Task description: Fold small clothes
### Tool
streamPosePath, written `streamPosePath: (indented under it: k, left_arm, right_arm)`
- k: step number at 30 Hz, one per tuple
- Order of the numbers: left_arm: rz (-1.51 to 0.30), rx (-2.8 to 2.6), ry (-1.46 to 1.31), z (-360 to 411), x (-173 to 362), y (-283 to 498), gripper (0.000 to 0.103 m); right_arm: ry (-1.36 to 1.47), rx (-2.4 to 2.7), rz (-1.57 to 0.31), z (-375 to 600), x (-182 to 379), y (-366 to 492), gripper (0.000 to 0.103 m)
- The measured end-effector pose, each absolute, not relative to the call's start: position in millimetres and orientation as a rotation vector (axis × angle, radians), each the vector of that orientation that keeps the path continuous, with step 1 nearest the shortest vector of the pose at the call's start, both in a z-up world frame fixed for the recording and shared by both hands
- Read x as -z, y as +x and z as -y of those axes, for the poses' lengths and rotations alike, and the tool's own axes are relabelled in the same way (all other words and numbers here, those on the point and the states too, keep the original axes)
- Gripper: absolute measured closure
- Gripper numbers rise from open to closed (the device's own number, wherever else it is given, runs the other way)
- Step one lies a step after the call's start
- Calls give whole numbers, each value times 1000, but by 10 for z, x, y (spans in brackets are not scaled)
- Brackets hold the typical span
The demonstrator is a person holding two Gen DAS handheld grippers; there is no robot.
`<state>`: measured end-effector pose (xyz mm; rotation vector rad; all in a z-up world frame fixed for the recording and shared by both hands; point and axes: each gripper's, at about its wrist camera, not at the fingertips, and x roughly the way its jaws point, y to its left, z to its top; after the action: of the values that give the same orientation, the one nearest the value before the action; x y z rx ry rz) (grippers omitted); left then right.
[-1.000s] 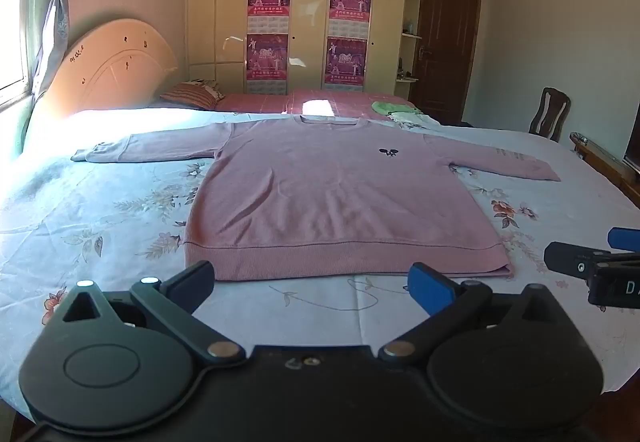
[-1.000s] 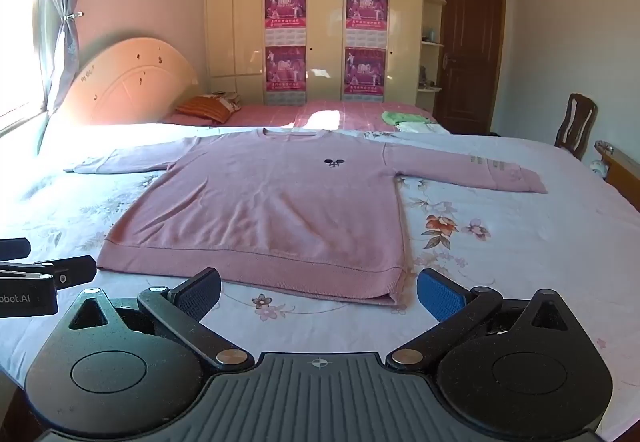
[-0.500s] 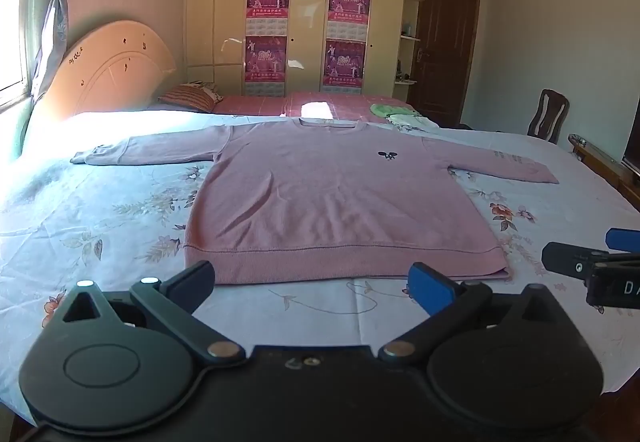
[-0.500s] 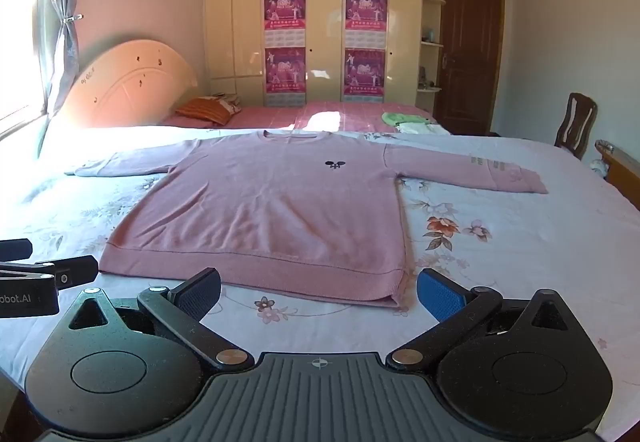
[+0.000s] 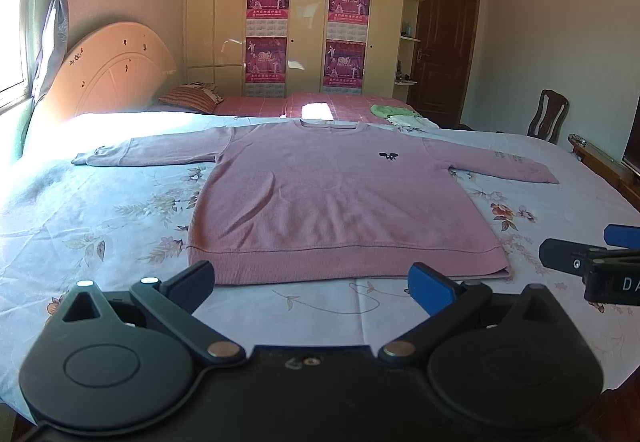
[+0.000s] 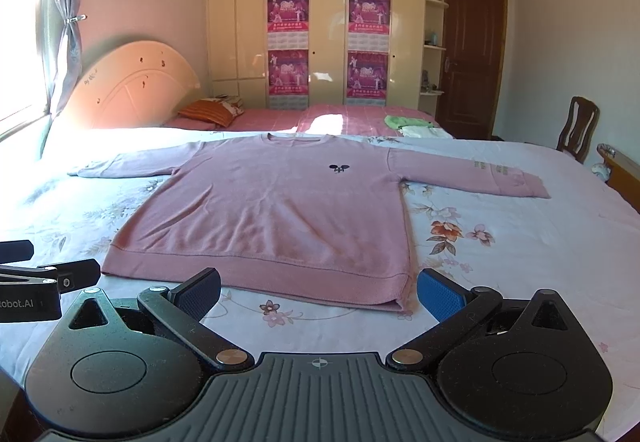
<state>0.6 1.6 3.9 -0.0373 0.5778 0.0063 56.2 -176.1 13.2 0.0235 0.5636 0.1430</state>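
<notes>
A pink long-sleeved sweater (image 5: 336, 202) (image 6: 280, 210) lies flat and face up on the floral bed sheet (image 5: 100, 226), both sleeves spread out and the hem nearest me. A small dark logo marks its chest. My left gripper (image 5: 312, 282) hovers open just short of the hem, nothing between its fingers. My right gripper (image 6: 320, 292) is open too, near the hem's right corner and apart from the cloth. Each gripper shows at the edge of the other's view.
A second bed with a pink cover (image 5: 320, 106), a striped pillow (image 5: 192, 96) and folded green and white clothes (image 5: 396, 114) stands behind. A headboard (image 5: 108, 70) is at left, a wooden chair (image 5: 548, 120) and wooden furniture edge (image 5: 600, 162) at right.
Almost nothing differs; both grippers stay open and drift only slightly, the sweater lying as before.
</notes>
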Motion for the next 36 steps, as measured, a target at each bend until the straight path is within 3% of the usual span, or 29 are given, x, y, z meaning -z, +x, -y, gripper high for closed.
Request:
streamPosePath:
  k: [36]
  left_arm:
    - [-578, -10, -41, -80, -37, -37, 0]
  right_arm:
    - [26, -148, -556, 1769, -161, 519, 0]
